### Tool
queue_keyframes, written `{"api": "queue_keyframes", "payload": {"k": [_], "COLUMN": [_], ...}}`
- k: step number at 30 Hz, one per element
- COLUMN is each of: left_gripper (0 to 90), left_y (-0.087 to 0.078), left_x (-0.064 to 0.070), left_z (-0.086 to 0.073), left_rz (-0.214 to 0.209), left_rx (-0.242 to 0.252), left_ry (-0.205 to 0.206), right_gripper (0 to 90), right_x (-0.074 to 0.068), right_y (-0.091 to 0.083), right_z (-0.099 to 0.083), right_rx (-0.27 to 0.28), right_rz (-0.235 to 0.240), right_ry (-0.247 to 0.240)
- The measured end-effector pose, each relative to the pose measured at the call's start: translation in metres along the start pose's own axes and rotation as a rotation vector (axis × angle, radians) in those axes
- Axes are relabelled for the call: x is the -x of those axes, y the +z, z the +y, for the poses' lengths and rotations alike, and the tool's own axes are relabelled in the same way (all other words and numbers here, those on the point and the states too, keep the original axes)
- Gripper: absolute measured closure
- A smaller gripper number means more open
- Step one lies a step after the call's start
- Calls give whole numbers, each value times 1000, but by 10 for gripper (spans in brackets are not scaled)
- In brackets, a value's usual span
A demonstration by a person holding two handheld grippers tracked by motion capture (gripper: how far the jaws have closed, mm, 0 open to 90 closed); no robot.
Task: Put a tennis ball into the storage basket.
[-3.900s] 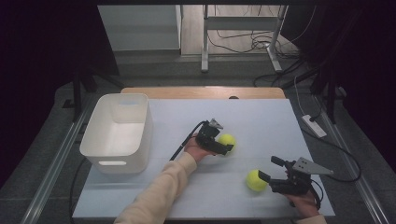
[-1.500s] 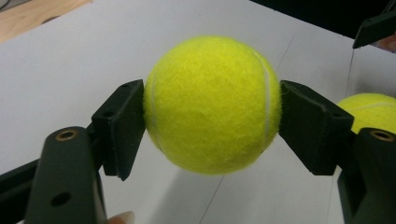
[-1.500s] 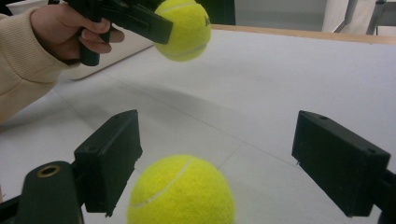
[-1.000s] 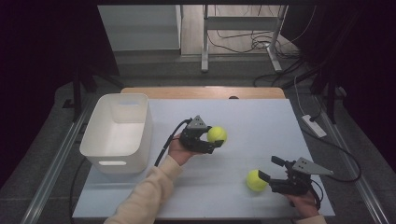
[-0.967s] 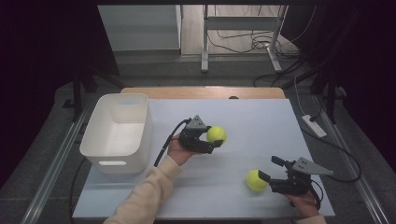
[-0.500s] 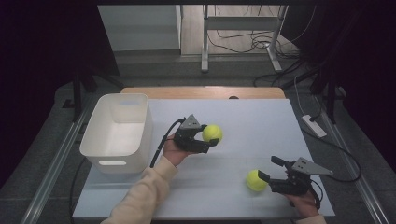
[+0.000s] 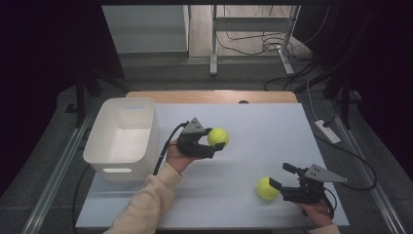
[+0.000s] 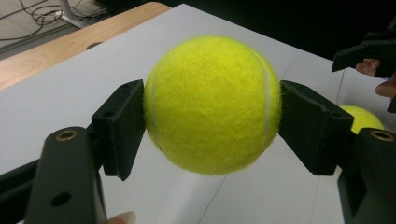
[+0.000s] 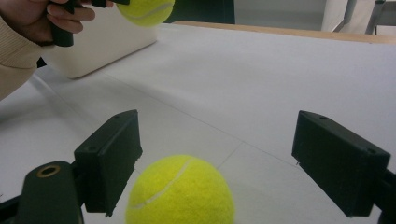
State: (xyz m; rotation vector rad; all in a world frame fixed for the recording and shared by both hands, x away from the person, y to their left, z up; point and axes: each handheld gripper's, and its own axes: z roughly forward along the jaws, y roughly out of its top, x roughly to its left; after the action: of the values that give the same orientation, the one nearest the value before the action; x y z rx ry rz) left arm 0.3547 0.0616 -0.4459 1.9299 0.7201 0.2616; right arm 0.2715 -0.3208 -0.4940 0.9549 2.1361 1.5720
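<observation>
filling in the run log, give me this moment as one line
left gripper: shut on tennis ball, lifted | right gripper: open, by second ball on table | white bin: left

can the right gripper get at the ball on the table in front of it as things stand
Probably yes. The right gripper is open, and the tennis ball lies on the white table between its jaws, nearer the left one. Nothing stands between them.

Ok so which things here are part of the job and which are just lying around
Part of the job:
- tennis ball clamped in the left claw, lifted off the table
- second tennis ball on the table, between the open jaws of the right claw
- white bin, a likely drop spot

Just lying about:
- power strip at the table's right edge
- cables on the floor behind
</observation>
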Motion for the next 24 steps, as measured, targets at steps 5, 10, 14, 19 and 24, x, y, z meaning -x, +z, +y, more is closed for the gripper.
{"api": "queue_keyframes", "payload": {"k": [5, 10, 14, 19, 24], "left_gripper": [274, 273, 273, 273, 273], "left_y": [-5, -13, -17, -20, -27], "left_x": [-1, -2, -3, -3, -3], "left_z": [2, 5, 7, 8, 11], "left_rz": [8, 18, 21, 24, 31], "left_rx": [11, 29, 41, 49, 60], "left_ry": [0, -1, -4, -8, -5], "right_gripper": [157, 158, 157, 157, 158], "right_x": [0, 0, 0, 0, 0], "right_y": [0, 0, 0, -1, -1], "right_z": [0, 0, 0, 0, 1], "right_rx": [0, 1, 2, 3, 4], "right_rz": [0, 0, -2, -3, -4], "right_ry": [0, 1, 2, 3, 4]}}
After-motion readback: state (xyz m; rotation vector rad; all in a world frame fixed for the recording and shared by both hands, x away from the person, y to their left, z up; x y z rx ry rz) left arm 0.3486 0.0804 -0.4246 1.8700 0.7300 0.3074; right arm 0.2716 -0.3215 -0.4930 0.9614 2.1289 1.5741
